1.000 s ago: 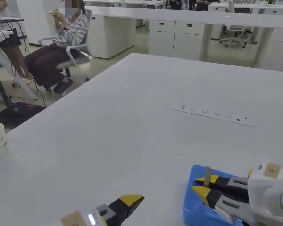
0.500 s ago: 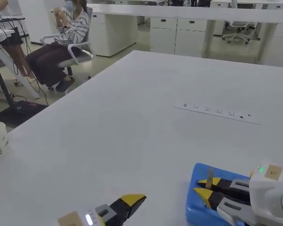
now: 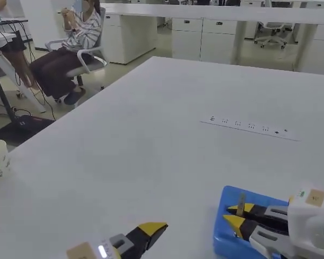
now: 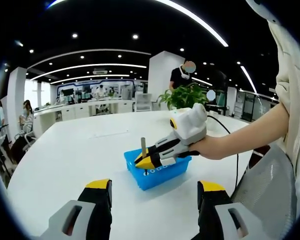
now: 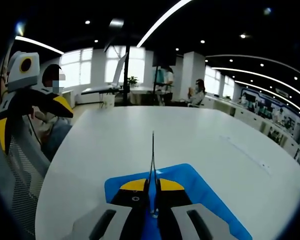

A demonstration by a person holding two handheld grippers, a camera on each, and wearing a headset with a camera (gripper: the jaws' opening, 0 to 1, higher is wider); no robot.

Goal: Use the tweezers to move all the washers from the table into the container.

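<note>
Right tongs (image 3: 230,213) pinch the tweezers (image 3: 241,200) upright over the blue container (image 3: 225,244); left tongs (image 4: 155,185) gape open. Worktop (image 3: 151,151) is plain white.

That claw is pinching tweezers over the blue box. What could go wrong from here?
1. The right claw grips the thin tweezers by a narrow stretch. They might twist or slip, dropping whatever their tips hold, which is too small to see.
2. The blue container sits unheld on the table, and the open left claw isn't steadying it, so a knock from the tweezers could shove it.
</note>
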